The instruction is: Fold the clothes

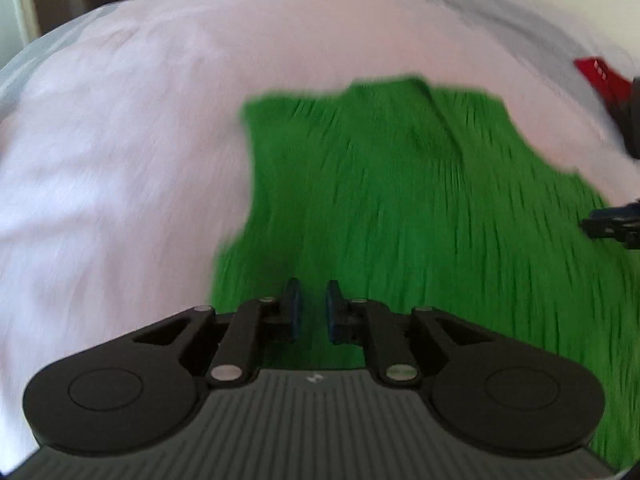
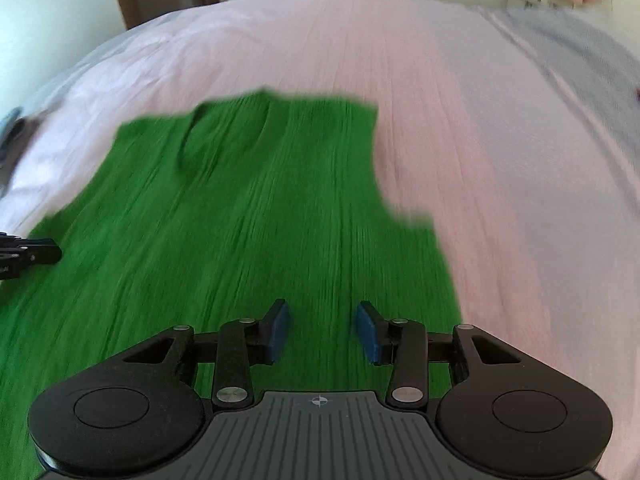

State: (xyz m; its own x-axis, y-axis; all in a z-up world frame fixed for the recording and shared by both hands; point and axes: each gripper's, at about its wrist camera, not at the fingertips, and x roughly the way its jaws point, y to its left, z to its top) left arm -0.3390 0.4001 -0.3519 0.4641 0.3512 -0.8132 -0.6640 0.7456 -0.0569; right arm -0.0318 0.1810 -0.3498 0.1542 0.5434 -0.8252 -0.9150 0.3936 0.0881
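Observation:
A green ribbed garment point(image 1: 400, 200) lies spread flat on a pale pink bed sheet point(image 1: 120, 140), its neckline at the far end. My left gripper point(image 1: 314, 288) hovers over the garment's near left part, its blue pads a narrow gap apart with nothing gripped. In the right wrist view the same garment point(image 2: 240, 200) fills the left half. My right gripper point(image 2: 322, 308) stands open above its near right part, with only cloth below the gap. Each gripper's tip shows in the other view: the right gripper point(image 1: 608, 226), the left gripper point(image 2: 28, 254). Both views are motion-blurred.
A red item point(image 1: 600, 76) lies at the far right on the bed sheet point(image 2: 500, 160). A dark object point(image 2: 12, 128) sits at the bed's left edge. Cupboard doors and a wall stand beyond the bed.

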